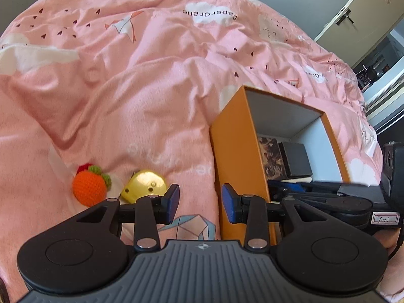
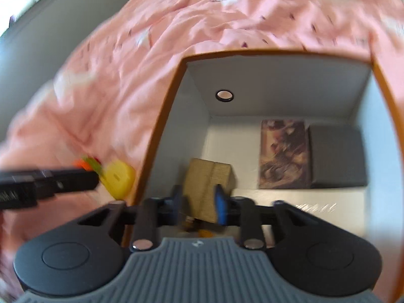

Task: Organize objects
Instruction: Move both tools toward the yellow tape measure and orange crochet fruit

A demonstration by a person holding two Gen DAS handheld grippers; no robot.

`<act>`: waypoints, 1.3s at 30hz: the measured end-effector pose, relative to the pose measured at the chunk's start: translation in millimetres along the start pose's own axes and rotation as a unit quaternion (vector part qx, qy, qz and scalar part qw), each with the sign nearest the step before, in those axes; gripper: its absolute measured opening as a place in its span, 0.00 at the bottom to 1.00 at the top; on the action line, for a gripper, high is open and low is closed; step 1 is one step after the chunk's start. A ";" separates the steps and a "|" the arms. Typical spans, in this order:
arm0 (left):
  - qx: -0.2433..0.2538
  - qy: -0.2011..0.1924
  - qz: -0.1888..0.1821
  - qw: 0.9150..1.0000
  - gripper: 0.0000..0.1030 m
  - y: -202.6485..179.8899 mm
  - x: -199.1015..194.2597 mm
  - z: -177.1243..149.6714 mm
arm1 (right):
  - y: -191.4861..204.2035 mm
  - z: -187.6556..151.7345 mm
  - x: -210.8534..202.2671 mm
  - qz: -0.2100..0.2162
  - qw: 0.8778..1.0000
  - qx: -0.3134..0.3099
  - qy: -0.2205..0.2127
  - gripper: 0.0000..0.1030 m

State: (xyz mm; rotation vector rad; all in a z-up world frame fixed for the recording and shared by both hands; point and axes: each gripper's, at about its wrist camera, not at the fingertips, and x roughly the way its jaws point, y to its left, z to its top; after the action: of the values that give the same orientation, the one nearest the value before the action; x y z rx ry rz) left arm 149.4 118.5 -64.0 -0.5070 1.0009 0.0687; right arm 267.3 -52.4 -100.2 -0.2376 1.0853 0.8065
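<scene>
— Jaws first: what are yours doing?

— Your left gripper [image 1: 200, 203] has its blue pads [image 1: 228, 203] spread with nothing between them; it hangs over the pink duvet [image 1: 141, 80] just left of the orange box [image 1: 236, 151]. Your right gripper [image 2: 199, 202] sits over the open box [image 2: 161, 136], and its fingers are pinching a tan block [image 2: 208, 189] from both sides. That view is blurred, so the contact looks firm but the edges are soft.

— Where is the rest of what you are sorting?

— On the duvet to your left lie an orange crocheted fruit [image 1: 88, 188] with green leaves and, just beside it, a yellow toy [image 1: 144, 184]; they sit near the box's outer wall but outside it. You can see both again from the right wrist, the yellow toy [image 2: 118, 179] partly behind your left gripper's finger.

— And inside the box?

— Against the far wall, on the white floor, you have a patterned brown card box [image 2: 284, 154] touching a dark grey box [image 2: 337, 155] on its right. The tan block is in front of them, tilted, nearer the box's left wall.
</scene>
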 end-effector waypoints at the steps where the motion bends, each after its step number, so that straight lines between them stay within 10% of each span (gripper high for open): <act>1: 0.000 0.002 0.001 1.000 0.41 0.8 0.5 -2.0 | 3.7 0.6 0.5 -0.007 1.000 -0.022 0.003 0.19; 13: -0.006 -0.005 0.019 1.000 0.41 11.5 -0.2 -7.4 | -12.6 32.9 8.5 0.001 1.000 -0.013 -0.019 0.24; 26: -0.015 0.001 0.027 1.000 0.41 19.4 4.9 -4.9 | 2.9 47.3 39.3 0.055 0.980 -0.180 0.060 0.28; 39: 0.011 -0.005 0.036 0.999 0.41 6.8 3.4 -13.9 | 10.2 38.5 36.9 0.056 0.979 -0.180 0.078 0.28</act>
State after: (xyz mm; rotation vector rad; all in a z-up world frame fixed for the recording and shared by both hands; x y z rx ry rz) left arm 138.4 117.7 -75.3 -0.4493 1.0085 0.1239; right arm 295.2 -7.2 -111.5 -0.5573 1.0996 1.0995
